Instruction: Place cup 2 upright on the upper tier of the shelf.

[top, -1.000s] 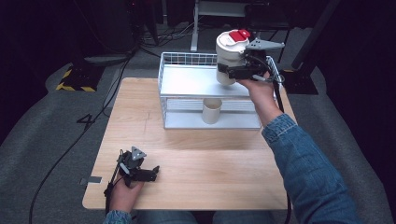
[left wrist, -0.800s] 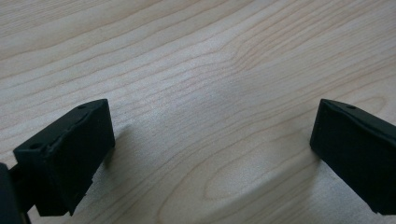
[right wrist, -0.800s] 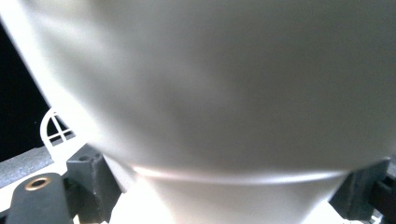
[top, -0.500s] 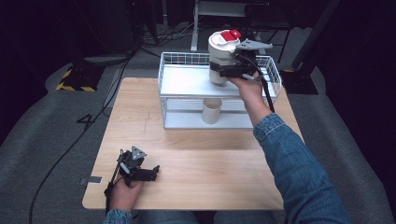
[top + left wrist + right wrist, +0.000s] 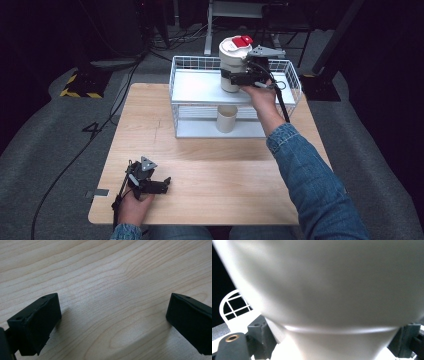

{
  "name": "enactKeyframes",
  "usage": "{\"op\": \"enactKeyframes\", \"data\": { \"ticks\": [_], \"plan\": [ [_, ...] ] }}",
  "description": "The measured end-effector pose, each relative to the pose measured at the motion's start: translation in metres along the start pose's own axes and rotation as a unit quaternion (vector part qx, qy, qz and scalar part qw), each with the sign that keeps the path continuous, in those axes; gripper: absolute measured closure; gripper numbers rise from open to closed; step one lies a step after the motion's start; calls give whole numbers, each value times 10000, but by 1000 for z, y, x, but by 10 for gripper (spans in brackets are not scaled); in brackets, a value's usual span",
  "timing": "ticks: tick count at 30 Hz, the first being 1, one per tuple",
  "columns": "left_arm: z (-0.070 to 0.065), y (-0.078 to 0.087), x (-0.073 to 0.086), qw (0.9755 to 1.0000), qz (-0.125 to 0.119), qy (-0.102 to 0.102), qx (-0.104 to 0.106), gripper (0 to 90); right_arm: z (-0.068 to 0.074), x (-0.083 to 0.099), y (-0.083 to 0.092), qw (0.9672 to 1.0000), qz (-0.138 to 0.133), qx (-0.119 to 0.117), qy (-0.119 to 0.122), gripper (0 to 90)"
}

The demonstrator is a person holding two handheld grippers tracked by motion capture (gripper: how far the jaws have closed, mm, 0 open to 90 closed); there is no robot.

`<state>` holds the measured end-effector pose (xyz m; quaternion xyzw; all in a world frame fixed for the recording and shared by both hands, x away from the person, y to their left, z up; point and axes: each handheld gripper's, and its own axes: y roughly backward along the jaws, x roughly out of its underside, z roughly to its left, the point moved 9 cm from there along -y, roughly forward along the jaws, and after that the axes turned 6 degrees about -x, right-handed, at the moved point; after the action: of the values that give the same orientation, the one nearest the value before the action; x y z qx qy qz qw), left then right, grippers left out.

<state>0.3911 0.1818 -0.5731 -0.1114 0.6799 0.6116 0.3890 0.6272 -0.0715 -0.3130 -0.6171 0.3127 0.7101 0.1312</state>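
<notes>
A tall white cup (image 5: pixel 232 65) with a white lid and a red tab is held upright over the top shelf of the white wire rack (image 5: pixel 192 87), right of its middle. My right gripper (image 5: pixel 239 76) is shut on the white cup's lower part, and its pale wall (image 5: pixel 324 285) looms close in the right gripper view. A smaller beige cup (image 5: pixel 226 119) stands on the rack's lower shelf. My left gripper (image 5: pixel 161 184) rests near the table's front left corner, open, with bare wood (image 5: pixel 112 305) between its fingers (image 5: pixel 37 322).
The rack stands at the back of the wooden table (image 5: pixel 200 190). Its wire rim (image 5: pixel 234 305) shows at the left of the right gripper view. Dark floor with cables and stands surrounds the table.
My right gripper has carried the white cup leftward and lower, down onto the rack's top shelf. The left gripper has stayed where it was.
</notes>
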Motion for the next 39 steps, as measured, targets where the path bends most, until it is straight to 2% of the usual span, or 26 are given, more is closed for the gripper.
{"op": "enactKeyframes", "data": {
  "ticks": [12, 16, 28, 30, 32, 33, 35, 39],
  "plan": [
    [-1, 0, 0, 10000, -1, 30, 8, 4, -2, 7, 1, 9999, -22, -60, -116, 144],
    [-1, 0, 0, 10000, -4, 52, 12, 4, -2, 8, 2, 10000, 19, -74, -36, 142],
    [0, 0, 0, 10000, 1, 6, -2, 4, -2, 8, 2, 9999, 62, -106, -66, 134],
    [0, 0, 0, 10000, 0, 3, -3, 4, -2, 9, 2, 9999, 64, -101, -103, 115],
    [0, 0, 0, 10000, 2, 12, 0, 4, -5, 10, 1, 9998, 48, -13, -217, 17],
    [0, 0, 0, 10000, 1, 2, -2, 4, -6, 10, 1, 9996, 43, 32, -277, 0],
    [0, 0, 0, 10000, 4, 10, 0, 4, -8, 11, 2, 9995, 69, 46, -293, 0],
    [0, 0, 0, 10000, 0, 3, -3, 4, -6, 11, 5, 9997, 177, 80, -175, 0]
  ]
}}
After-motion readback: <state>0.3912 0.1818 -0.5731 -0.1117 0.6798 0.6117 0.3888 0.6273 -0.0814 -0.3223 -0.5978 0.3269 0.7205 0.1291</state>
